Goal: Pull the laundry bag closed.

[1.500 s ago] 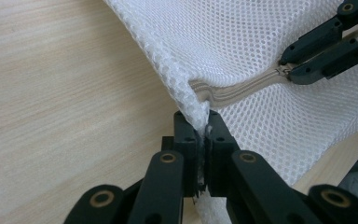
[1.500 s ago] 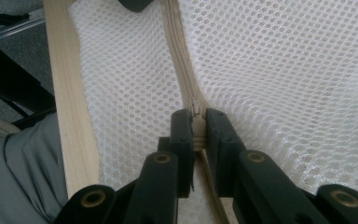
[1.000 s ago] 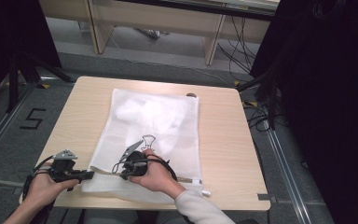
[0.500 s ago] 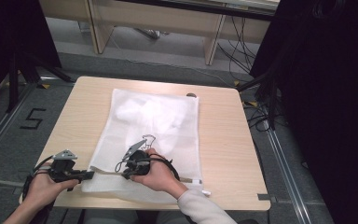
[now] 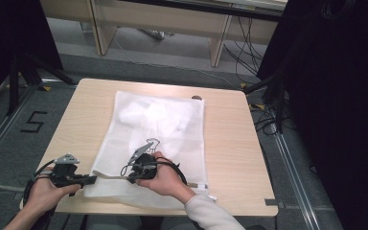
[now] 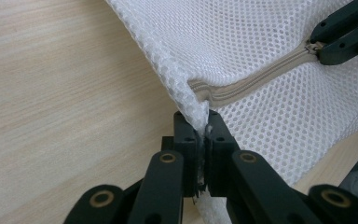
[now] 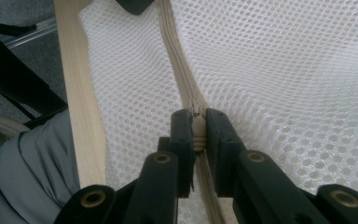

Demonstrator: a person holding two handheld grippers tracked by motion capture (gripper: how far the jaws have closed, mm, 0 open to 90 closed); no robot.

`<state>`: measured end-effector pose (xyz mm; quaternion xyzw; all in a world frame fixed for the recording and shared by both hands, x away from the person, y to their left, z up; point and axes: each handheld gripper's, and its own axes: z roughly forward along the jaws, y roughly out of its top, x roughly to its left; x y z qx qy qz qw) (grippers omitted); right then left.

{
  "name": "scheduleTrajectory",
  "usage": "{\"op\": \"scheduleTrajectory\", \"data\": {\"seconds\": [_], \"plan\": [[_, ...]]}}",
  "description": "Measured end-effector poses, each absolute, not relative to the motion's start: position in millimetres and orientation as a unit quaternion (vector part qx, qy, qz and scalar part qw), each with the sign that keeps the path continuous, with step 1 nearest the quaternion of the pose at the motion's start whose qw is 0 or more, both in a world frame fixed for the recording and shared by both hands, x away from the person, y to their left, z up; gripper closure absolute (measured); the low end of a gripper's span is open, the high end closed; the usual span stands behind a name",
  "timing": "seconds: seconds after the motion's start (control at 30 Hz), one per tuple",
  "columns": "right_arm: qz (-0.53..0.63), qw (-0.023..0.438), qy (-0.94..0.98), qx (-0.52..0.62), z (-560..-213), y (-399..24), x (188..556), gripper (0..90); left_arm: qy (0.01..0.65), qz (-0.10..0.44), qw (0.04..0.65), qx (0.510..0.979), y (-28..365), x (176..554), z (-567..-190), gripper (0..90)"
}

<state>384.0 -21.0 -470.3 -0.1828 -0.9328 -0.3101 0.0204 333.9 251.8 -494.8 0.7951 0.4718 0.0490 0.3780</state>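
My left claw (image 6: 203,135) is clamped tight on the corner of the white mesh bag (image 5: 158,129), its black jaws pressed together with a pinch of the netting and the seam end squeezed between them. In the high view that claw (image 5: 90,179) sits at the near left edge of the desk (image 5: 230,143), level with the bag's near corner. My right claw (image 7: 198,126) is closed just as hard on the beige zipper pull (image 7: 198,128) (the slider's small metal tip pokes out above the pads), with the zipper (image 7: 179,70) running away from it across the mesh. From above I see the right claw (image 5: 130,173) on the bag's near edge, a short way along from the left one. The bag lies flat across the middle of the desk, with something white bunched inside its far half.
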Motion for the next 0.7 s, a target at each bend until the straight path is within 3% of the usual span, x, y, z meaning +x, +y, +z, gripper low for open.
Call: {"op": "scheduleTrajectory", "data": {"seconds": [0.7], "plan": [[-0.311,0.021,-0.931,-0.188,-466.6,-30.6,384.1,82.6,0.468,0.043,0.367,0.802,252.6,334.7,-494.8,85.3]]}}
